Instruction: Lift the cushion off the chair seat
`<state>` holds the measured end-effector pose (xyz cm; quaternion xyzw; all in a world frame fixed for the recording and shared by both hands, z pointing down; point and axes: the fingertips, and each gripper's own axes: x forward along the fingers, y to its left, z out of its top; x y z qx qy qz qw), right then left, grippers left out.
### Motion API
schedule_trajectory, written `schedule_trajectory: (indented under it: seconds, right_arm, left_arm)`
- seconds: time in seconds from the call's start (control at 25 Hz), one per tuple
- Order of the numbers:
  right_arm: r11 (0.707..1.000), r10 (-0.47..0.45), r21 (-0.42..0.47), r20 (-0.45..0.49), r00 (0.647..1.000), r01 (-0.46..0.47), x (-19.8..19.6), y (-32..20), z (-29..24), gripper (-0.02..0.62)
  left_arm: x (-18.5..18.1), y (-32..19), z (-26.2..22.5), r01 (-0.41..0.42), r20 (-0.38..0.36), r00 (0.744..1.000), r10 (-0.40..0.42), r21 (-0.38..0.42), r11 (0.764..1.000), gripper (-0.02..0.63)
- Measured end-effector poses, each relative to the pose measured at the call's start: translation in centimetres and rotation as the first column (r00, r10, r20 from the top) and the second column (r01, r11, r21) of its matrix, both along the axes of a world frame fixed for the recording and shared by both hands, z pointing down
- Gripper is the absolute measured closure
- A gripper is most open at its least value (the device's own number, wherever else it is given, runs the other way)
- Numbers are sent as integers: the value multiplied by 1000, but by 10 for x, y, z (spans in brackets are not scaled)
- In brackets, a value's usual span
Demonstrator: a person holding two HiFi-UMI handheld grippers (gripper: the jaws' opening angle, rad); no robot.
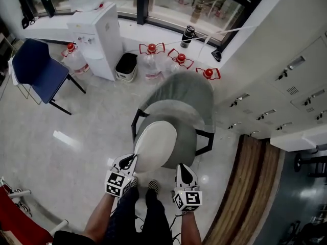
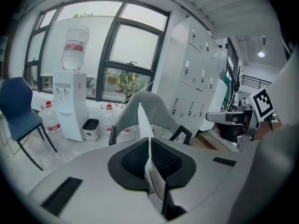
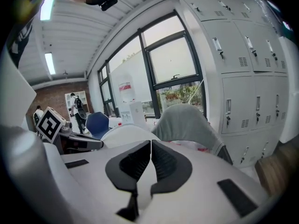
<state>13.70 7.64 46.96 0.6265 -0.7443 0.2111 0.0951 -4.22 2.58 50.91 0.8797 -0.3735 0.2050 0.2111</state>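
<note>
A white oval cushion (image 1: 156, 147) hangs tilted above the seat of a grey armchair (image 1: 179, 98), its near left edge raised. My left gripper (image 1: 130, 162) is shut on that edge; in the left gripper view the cushion (image 2: 144, 125) stands edge-on between the closed jaws of the left gripper (image 2: 149, 146), with the chair's backrest (image 2: 149, 104) behind it. My right gripper (image 1: 184, 168) hovers at the seat's front right, apart from the cushion. In the right gripper view the right gripper (image 3: 150, 146) is shut with nothing between its pads, and the cushion (image 3: 122, 133) shows to its left.
A water dispenser (image 1: 94, 32), a black bin (image 1: 125, 65) and several red-capped water bottles (image 1: 152, 60) stand behind the chair. A blue chair (image 1: 38, 68) is at the far left. Lockers (image 1: 286, 70) and a wooden strip (image 1: 253, 188) line the right. The person's legs (image 1: 138, 213) are below.
</note>
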Motion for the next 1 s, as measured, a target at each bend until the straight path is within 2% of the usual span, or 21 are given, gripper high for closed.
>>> schedule_trajectory:
  seconds: [0.24, 0.44, 0.68, 1.0]
  right_arm:
    - [999, -9, 31, -15, 1000, 10, -3, 10, -37, 566]
    - [998, -15, 54, -26, 1000, 17, -7, 19, -64, 566]
    - [995, -24, 99, -54, 998, 29, -10, 29, -108, 566]
    - [985, -34, 164, -78, 996, 47, -25, 43, -172, 566]
  left_arm:
    - [-5, 7, -45, -9, 7, 1000, 9, 48, 999, 578]
    - [-22, 17, -83, 21, -2, 1000, -21, 85, 996, 578]
    - [-51, 31, -139, 83, -42, 996, -78, 128, 988, 578]
    - [-68, 50, -209, 112, -82, 992, -97, 196, 974, 578]
